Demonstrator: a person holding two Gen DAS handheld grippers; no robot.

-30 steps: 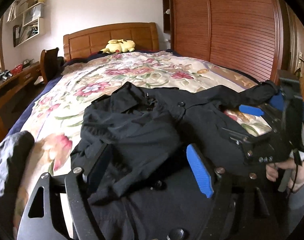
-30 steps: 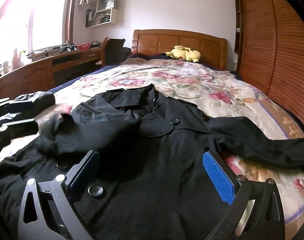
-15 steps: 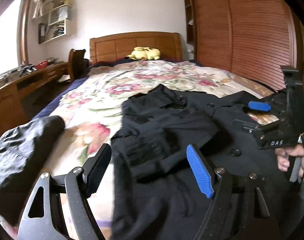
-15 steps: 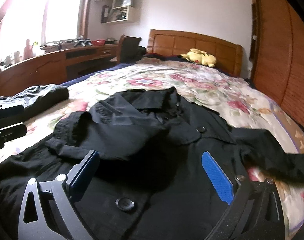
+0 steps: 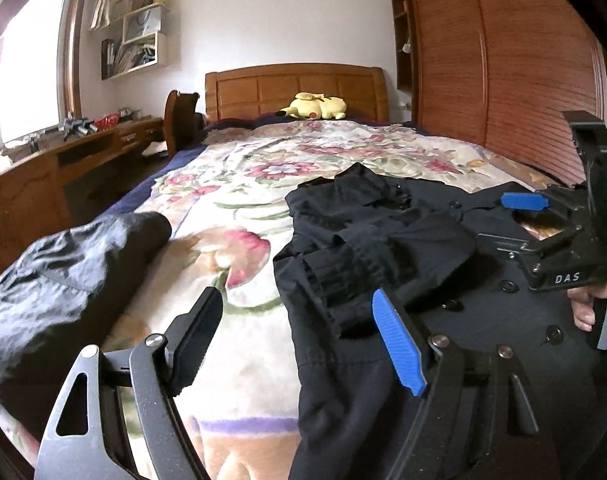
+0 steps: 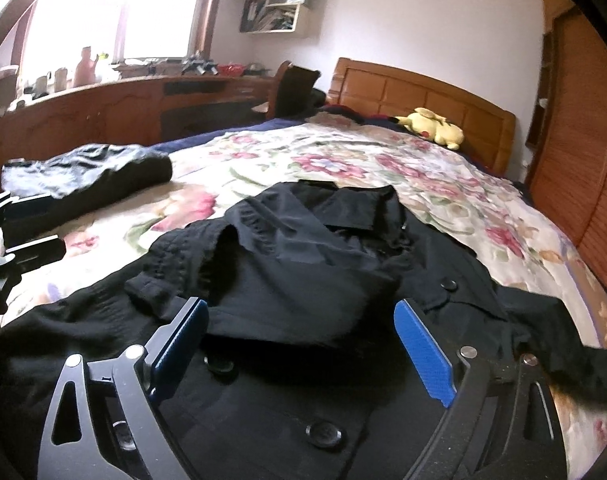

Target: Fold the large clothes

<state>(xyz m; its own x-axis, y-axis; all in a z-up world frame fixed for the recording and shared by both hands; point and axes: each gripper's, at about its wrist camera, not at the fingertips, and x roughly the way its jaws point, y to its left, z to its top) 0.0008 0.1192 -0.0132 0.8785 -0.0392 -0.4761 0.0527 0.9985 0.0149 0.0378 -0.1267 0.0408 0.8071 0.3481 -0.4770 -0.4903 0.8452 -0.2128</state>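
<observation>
Both the left gripper [image 5: 299, 340] and right gripper [image 6: 303, 344] gape empty, the right's jaws just narrowing; the folded sleeve [image 6: 271, 264] at frame centre could slide off the slippery coat [image 6: 263, 420].

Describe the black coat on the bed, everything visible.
The black coat lies front up on the floral bedspread, collar toward the headboard. It looks like thin, matte woven fabric with dark round buttons down the front. One sleeve is folded across the chest, its ribbed-looking cuff pointing to the window side; the other trails off toward the wardrobe side. The fabric is rumpled, not yet flat. Neither gripper grips it; both stand open over its lower part.
</observation>
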